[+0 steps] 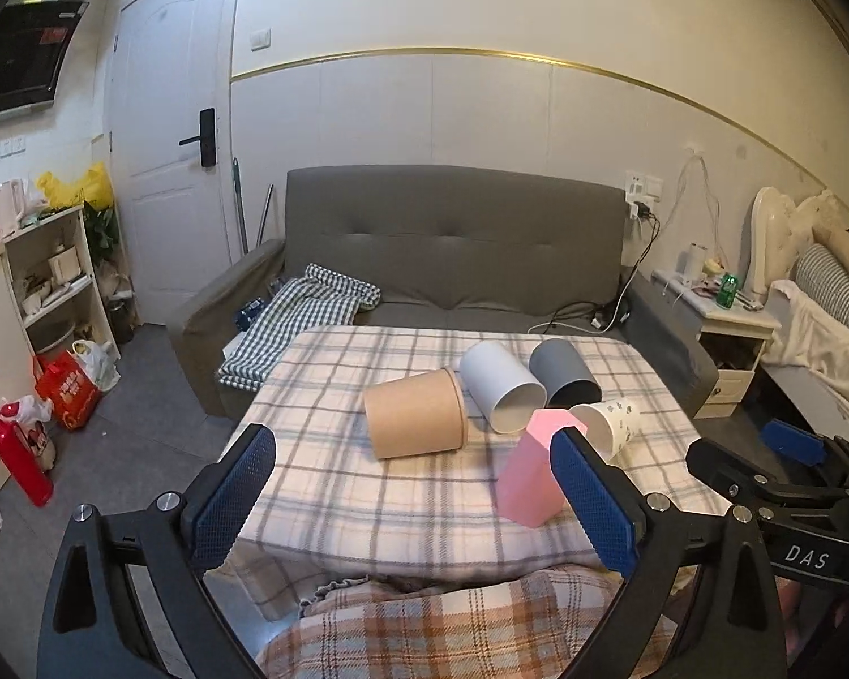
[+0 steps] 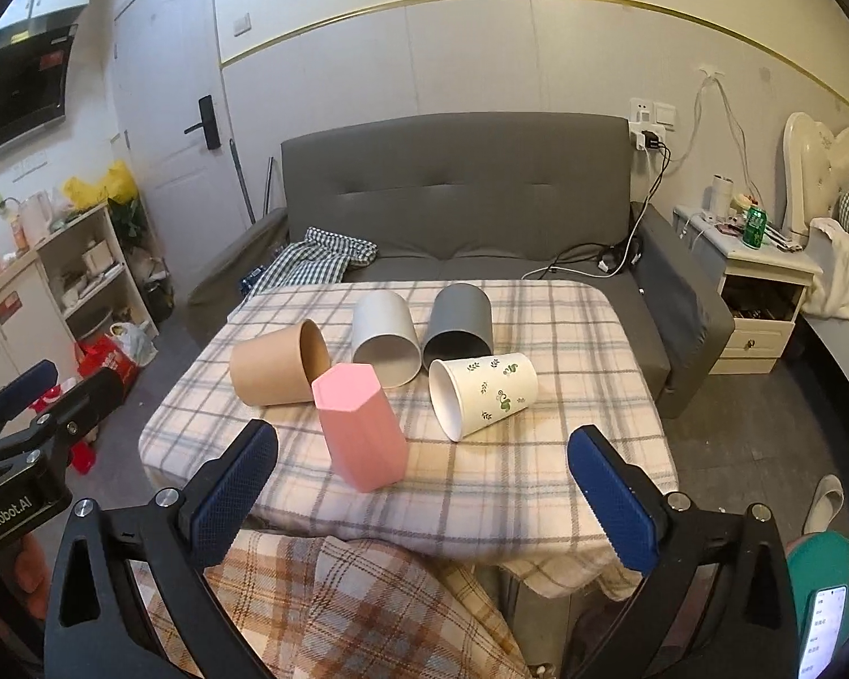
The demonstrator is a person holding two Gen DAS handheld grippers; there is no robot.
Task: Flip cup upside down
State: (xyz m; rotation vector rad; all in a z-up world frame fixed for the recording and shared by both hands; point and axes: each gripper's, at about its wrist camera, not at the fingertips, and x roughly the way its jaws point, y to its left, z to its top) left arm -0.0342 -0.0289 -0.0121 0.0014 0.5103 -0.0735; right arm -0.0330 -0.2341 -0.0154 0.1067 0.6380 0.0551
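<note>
The pink, faceted hexagonal plastic cup (image 2: 362,433) stands on the plaid-cloth-covered worktop (image 2: 537,486), closed base up and its wider mouth end down on the cloth, leaning a little to one side. It sits nearest the front edge among the five cups, roughly in the middle of the group.

Just behind it to the left lies the brown cardboard paper cup (image 2: 277,363) on its side, its mouth turned toward the pink cup. To the right lies the white paper cup with green leaf print (image 2: 484,393), also on its side, mouth facing forward and left. Behind these two, the light grey cylindrical cup (image 2: 384,336) and the dark grey cylindrical cup (image 2: 458,322) lie side by side, both with open mouths pointing toward the front; the two greys appear to touch each other.

The right tongs (image 2: 424,498) hover at the front edge of the worktop, blue-padded fingers spread wide and gripping nothing, with the pink cup ahead of them toward the left finger. The left tongs (image 1: 419,501) are likewise spread wide and empty; in the left wrist view the pink cup (image 1: 529,478) shows just beside the right-hand blue pad (image 1: 594,501), which overlaps it in the picture, though I cannot tell whether they touch.

Behind the worktop stands a dark grey fabric sofa (image 2: 458,198) with a green-checked cloth (image 2: 317,260) on its left seat. A white bedside cabinet (image 2: 764,294) carrying a green can (image 2: 755,226) stands to the right.
</note>
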